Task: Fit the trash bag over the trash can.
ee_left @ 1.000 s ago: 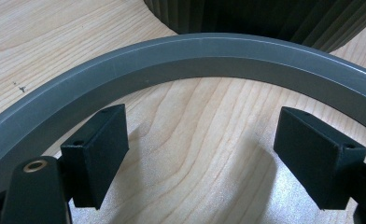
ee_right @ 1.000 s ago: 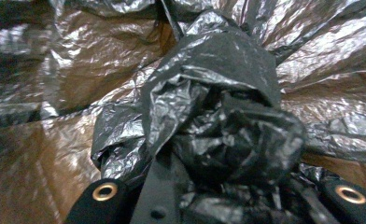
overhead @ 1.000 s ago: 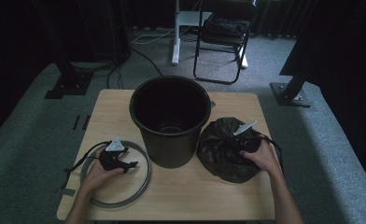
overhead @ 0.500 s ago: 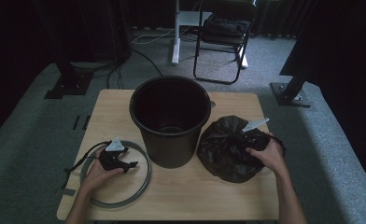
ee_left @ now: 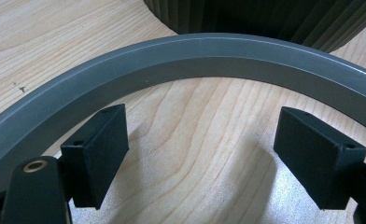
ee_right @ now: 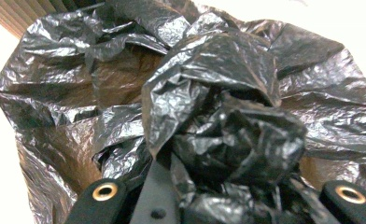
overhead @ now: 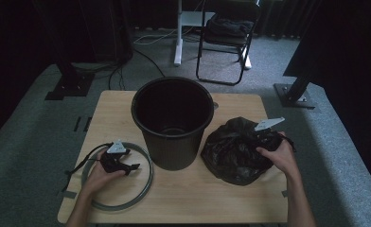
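Black bag (overhead: 235,151) pinched by right tool (overhead: 265,137) (wrist raised).

This looks like a recording studio or lab space rather than a home. A small wooden tabletop (overhead: 250,203) stands alone on grey carpet (overhead: 27,156), hemmed in by dark curtains (overhead: 344,42). Metal stand bases (overhead: 295,94) are planted on the carpet at either side, cables (overhead: 150,40) trail across it, and a black folding chair (overhead: 226,42) waits beside a white desk leg (overhead: 178,33).
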Demonstrator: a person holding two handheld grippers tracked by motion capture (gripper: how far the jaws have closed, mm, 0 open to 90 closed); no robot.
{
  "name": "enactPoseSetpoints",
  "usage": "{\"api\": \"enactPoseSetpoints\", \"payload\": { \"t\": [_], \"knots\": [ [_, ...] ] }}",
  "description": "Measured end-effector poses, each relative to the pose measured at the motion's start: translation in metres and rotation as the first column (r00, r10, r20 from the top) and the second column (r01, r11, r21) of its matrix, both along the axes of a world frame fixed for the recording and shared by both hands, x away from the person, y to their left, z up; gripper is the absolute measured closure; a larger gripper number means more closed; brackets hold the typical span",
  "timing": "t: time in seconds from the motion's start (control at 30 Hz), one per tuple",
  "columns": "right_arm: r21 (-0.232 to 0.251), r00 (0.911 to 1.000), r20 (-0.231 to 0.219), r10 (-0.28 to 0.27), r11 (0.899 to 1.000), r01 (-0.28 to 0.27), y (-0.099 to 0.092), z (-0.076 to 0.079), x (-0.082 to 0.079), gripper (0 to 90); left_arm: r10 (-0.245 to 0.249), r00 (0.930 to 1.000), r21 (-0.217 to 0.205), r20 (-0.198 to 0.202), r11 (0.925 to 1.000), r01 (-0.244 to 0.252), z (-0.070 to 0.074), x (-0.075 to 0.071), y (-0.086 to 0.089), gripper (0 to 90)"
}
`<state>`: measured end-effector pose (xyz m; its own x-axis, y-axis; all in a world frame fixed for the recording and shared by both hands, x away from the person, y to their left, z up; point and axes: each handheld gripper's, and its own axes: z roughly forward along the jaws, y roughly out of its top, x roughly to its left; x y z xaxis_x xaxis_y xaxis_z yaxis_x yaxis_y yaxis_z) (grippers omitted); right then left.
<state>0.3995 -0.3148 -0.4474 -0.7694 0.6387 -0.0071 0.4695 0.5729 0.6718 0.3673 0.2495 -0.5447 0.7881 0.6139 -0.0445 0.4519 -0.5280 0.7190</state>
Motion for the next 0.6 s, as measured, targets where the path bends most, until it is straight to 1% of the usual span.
{"api": "enactPoseSetpoints", "payload": {
  "t": [0.27, 0.3, 0.43, 0.6],
  "knots": [
    [0.027, 0.9993, 0.036, 0.000, 1.000, -0.001, -0.008, 0.013, -0.007, 84.7, -0.001, 1.0000, 0.000, -0.003, 1.0000, 0.001, 0.000, 0.000, 0.000, 18.2],
    [0.031, 0.9988, 0.048, 0.004, 0.999, -0.005, -0.009, 0.015, -0.007, 84.7, -0.004, 1.0000, 0.003, -0.004, 1.0000, 0.004, 0.000, 0.000, 0.001, 18.2],
    [0.051, 0.9977, 0.068, 0.000, 0.999, -0.004, -0.012, 0.024, -0.010, 84.6, -0.004, 1.0000, 0.002, -0.004, 1.0000, 0.004, 0.000, 0.000, 0.001, 18.2],
    [0.074, 0.9946, 0.103, 0.008, 0.997, -0.016, -0.018, 0.035, -0.015, 84.6, -0.004, 1.0000, 0.001, -0.005, 1.0000, 0.004, 0.000, 0.001, 0.001, 18.2]
  ]
}}
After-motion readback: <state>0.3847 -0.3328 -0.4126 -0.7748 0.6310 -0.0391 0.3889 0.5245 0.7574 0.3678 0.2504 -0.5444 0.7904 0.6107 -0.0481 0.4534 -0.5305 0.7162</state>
